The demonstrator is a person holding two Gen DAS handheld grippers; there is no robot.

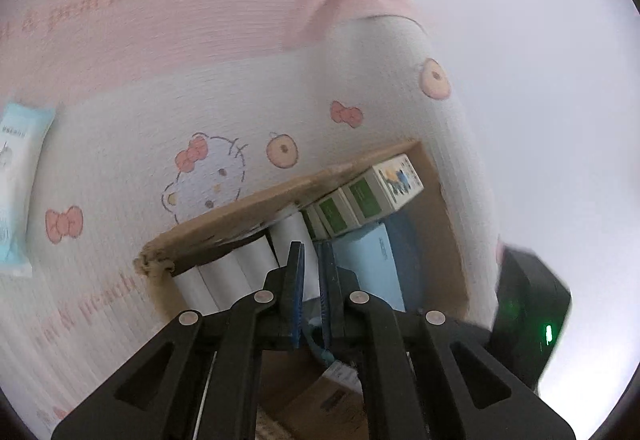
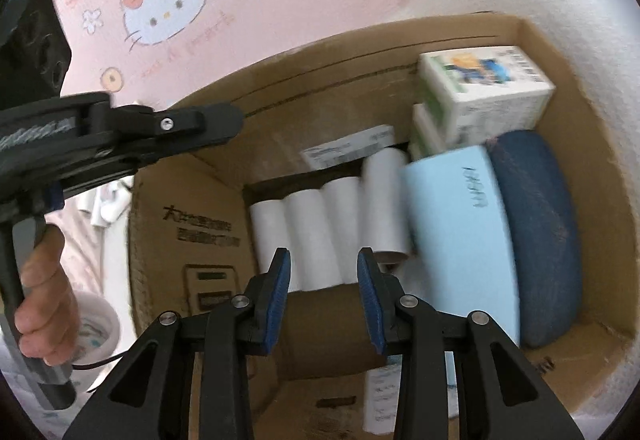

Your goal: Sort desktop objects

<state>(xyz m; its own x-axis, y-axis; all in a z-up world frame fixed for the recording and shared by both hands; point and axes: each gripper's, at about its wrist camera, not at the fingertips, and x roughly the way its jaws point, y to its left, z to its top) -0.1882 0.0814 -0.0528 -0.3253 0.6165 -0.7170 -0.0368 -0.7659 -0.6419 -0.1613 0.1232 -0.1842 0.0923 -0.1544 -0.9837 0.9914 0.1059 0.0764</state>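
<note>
An open cardboard box (image 2: 320,88) holds several white rolls (image 2: 308,228), a light blue box (image 2: 460,224), a dark blue oval case (image 2: 540,232) and small white-and-green cartons (image 2: 480,96). My right gripper (image 2: 324,254) points down into the box above the rolls. It is open, with nothing between its pads. A hand (image 2: 44,304) holds my left gripper (image 2: 236,120) over the box's left edge, shut and gripping nothing that I can see. In the left wrist view, that gripper (image 1: 312,246) hovers over the rolls (image 1: 228,276) and the box wall (image 1: 248,208).
A pale blue wipes packet (image 1: 16,180) lies on the pink-and-white cartoon cloth (image 1: 200,40), left of the box. A white packet (image 2: 380,400) lies inside the box near its front. A black unit with a green light (image 1: 532,320) sits to the box's right.
</note>
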